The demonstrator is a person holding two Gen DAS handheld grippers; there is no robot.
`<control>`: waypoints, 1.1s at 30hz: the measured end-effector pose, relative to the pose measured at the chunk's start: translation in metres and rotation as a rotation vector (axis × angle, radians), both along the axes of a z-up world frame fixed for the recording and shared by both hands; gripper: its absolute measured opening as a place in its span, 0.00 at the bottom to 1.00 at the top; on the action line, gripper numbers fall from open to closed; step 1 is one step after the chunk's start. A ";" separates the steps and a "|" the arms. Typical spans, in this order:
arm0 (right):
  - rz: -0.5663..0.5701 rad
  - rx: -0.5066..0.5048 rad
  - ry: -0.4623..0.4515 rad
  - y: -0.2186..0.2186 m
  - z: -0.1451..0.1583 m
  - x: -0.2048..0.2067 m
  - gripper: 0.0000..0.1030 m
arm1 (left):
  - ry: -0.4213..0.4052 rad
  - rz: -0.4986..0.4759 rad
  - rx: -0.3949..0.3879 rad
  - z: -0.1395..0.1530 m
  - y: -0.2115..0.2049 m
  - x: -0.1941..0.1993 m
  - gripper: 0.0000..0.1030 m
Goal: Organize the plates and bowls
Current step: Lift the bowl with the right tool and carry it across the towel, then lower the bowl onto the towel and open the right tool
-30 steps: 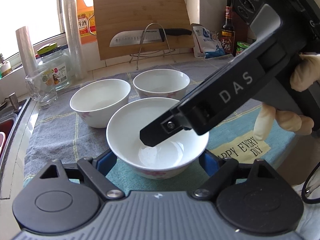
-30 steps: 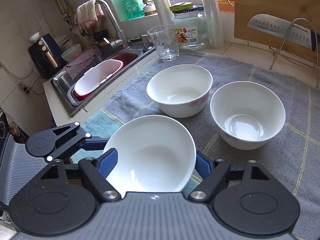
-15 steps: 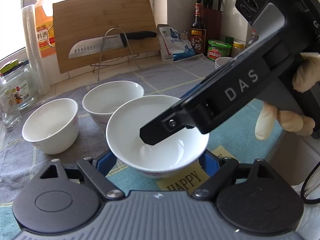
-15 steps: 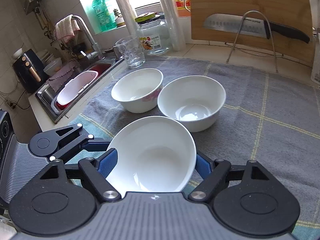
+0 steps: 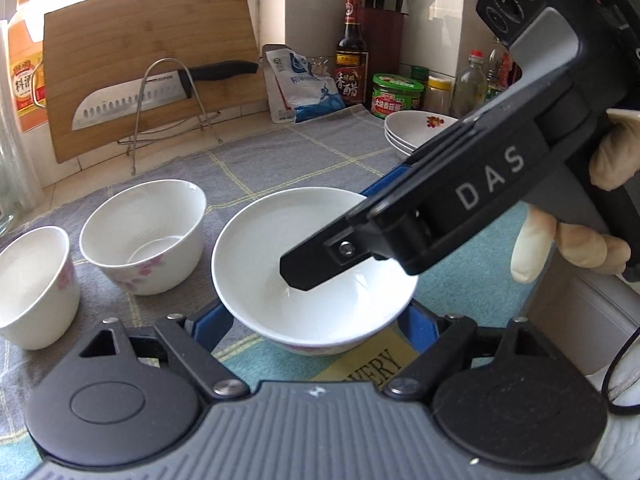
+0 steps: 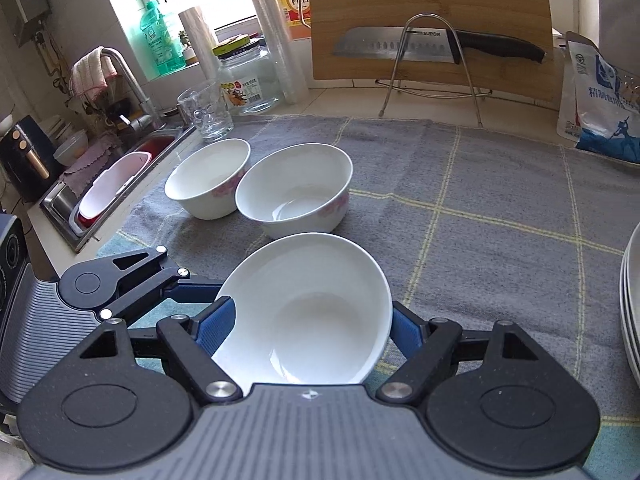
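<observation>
A shallow white ceramic bowl (image 6: 308, 312) was held above a grey checked cloth (image 6: 480, 184) on a kitchen counter, gripped by two handheld grippers at once. The left gripper (image 5: 316, 320) had its blue-padded fingers (image 5: 212, 322) clasped against opposite sides of the bowl's outer wall. The right gripper (image 6: 312, 328) was likewise clamped across the bowl, its blue pads (image 6: 214, 322) pressing the rim on either side; in the left wrist view its black body reached over the bowl from the right, held by a gloved hand (image 5: 576, 240). The bowl sat tilted in the right wrist view. On the cloth just behind it stood two deeper white bowls with pink flower prints (image 6: 294, 190), touching or nearly touching each other. A stack of white plates (image 5: 416, 132) rested at the cloth's right side. Against the back wall leaned a bamboo cutting board (image 6: 432, 8), with a steel knife (image 6: 436, 46) on a wire stand in front of it.
</observation>
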State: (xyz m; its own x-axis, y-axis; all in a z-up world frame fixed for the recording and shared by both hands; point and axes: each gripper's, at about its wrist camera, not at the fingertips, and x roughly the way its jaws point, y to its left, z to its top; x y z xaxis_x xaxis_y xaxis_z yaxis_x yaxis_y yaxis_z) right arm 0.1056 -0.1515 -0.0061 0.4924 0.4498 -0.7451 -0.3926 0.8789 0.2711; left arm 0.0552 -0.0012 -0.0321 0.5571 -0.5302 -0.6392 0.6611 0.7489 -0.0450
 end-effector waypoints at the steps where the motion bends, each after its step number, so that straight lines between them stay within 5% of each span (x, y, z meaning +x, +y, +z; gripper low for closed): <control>1: -0.004 -0.001 0.001 -0.002 0.000 0.000 0.83 | 0.001 -0.004 0.000 0.000 -0.002 0.001 0.86; 22: -0.045 -0.008 0.030 -0.017 -0.010 0.006 0.86 | 0.023 -0.030 -0.001 -0.006 -0.017 0.011 0.86; 26: -0.044 0.021 0.021 -0.018 -0.010 0.006 1.00 | 0.019 -0.035 -0.003 -0.005 -0.018 0.010 0.87; 33: -0.050 -0.018 -0.034 -0.013 -0.002 0.005 1.00 | 0.027 -0.023 -0.021 -0.003 -0.010 0.007 0.90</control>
State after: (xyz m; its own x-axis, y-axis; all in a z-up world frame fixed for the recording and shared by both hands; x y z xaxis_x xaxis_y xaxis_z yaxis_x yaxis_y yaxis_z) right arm 0.1111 -0.1643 -0.0085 0.5391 0.4107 -0.7353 -0.3566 0.9022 0.2425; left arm 0.0618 -0.0112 -0.0348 0.5276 -0.5557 -0.6425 0.6763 0.7324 -0.0781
